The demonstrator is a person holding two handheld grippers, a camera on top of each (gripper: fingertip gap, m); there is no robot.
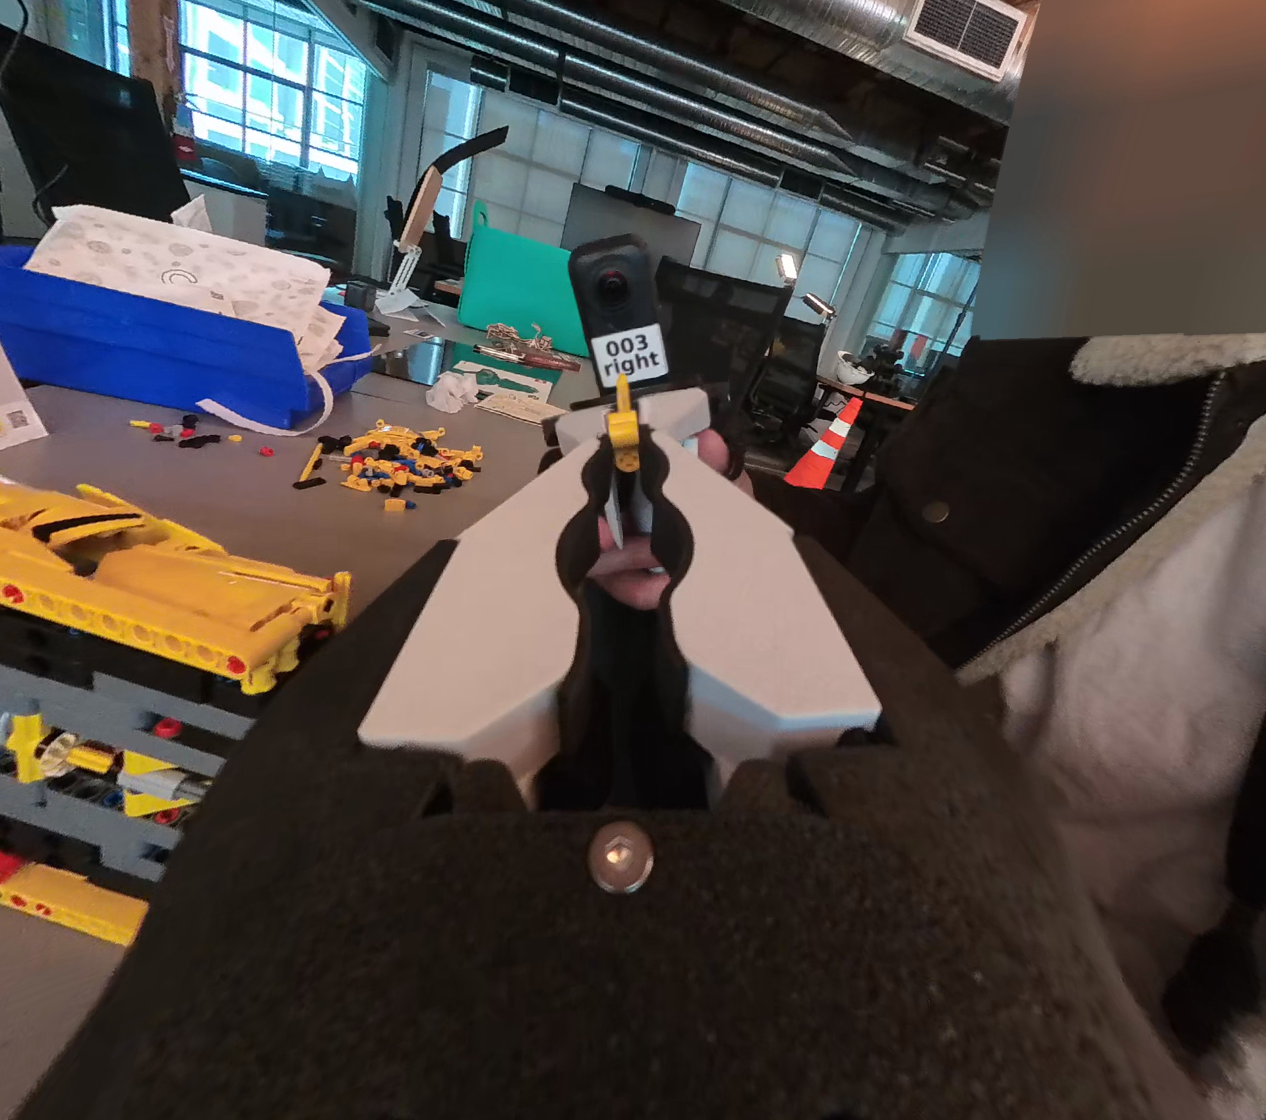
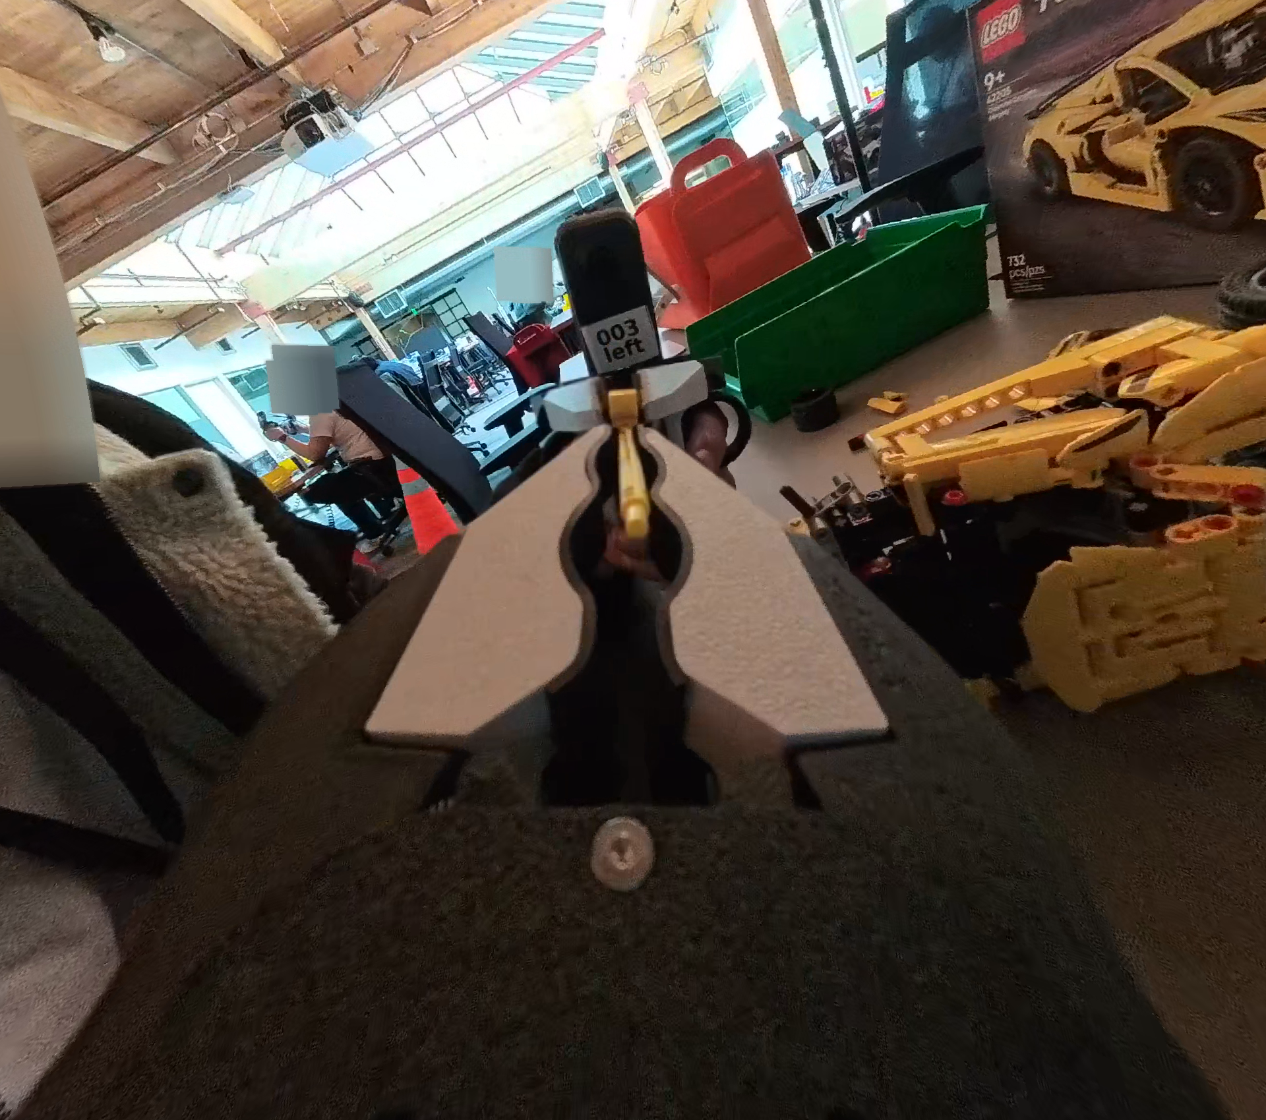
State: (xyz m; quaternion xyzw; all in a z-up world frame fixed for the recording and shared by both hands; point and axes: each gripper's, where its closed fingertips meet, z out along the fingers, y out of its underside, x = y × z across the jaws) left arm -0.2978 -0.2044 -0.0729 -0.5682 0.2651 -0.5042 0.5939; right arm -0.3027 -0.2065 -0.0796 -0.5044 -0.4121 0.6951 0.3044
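My left gripper (image 1: 623, 460) and my right gripper (image 2: 627, 443) face each other tip to tip above the grey table (image 1: 226, 498). The left one is shut on a small yellow and grey building piece (image 1: 625, 436) that sticks out past its tips. The right one is shut on a thin yellow piece (image 2: 631, 488) that lies along the gap between its fingers. The two pieces meet between the tips. The right gripper (image 1: 634, 412) shows beyond in the left wrist view, and the left gripper (image 2: 620, 395) beyond in the right wrist view. A hand shows behind each.
A half-built yellow toy car (image 1: 137, 594) (image 2: 1096, 505) lies on the table beside the grippers. A pile of loose pieces (image 1: 404, 460), a blue bin (image 1: 137, 347), a green bin (image 2: 856, 306), the set's box (image 2: 1123, 94) and a black tyre (image 2: 815, 409) stand around. A person's jacket (image 1: 1027, 539) is close.
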